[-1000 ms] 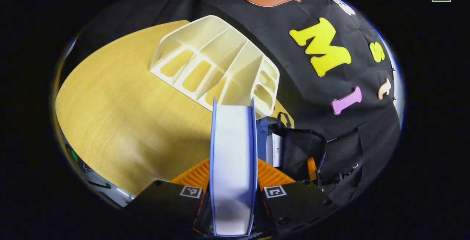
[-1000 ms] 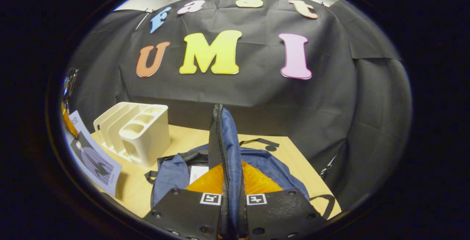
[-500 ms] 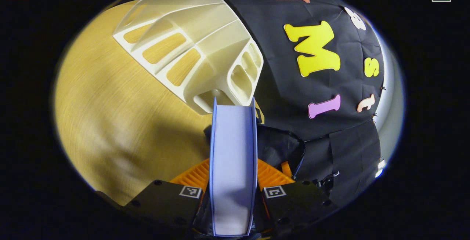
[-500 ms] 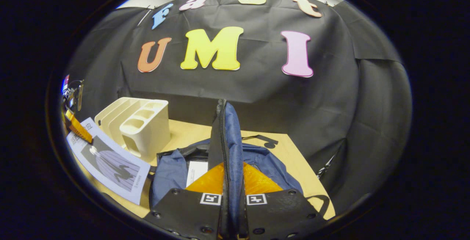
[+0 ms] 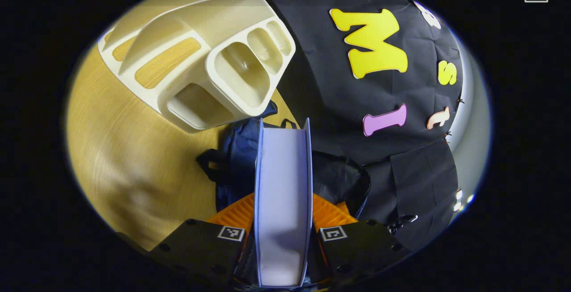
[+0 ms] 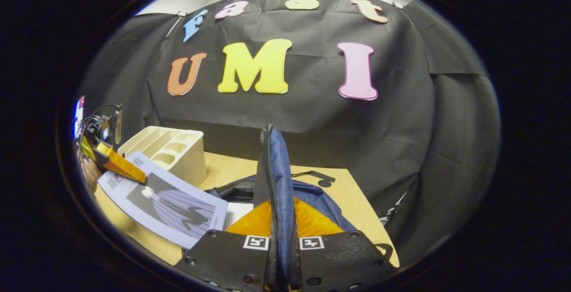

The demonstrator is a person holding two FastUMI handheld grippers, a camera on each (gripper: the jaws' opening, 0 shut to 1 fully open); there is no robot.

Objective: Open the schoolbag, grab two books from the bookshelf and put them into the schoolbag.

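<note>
The left gripper (image 5: 282, 234) has its fingers clamped on a book (image 5: 282, 193), one on each cover, so the page edges run straight out between them. Just past the far end of the book lies the dark blue schoolbag (image 5: 241, 158), its open mouth showing to the right of the fingers. Ahead and to the left of them stands the cream bookshelf (image 5: 196, 60) on the wooden surface (image 5: 125, 149).

The right gripper (image 6: 282, 238) has its fingers pinched on the schoolbag's flap (image 6: 274, 171), holding that zipped edge upright between them, with the rest of the bag spread on the surface beyond. To the left of these fingers the book (image 6: 169, 202) comes in tilted over the bag's opening, held by the other gripper (image 6: 111, 160), with the bookshelf (image 6: 174, 153) behind it.
</note>
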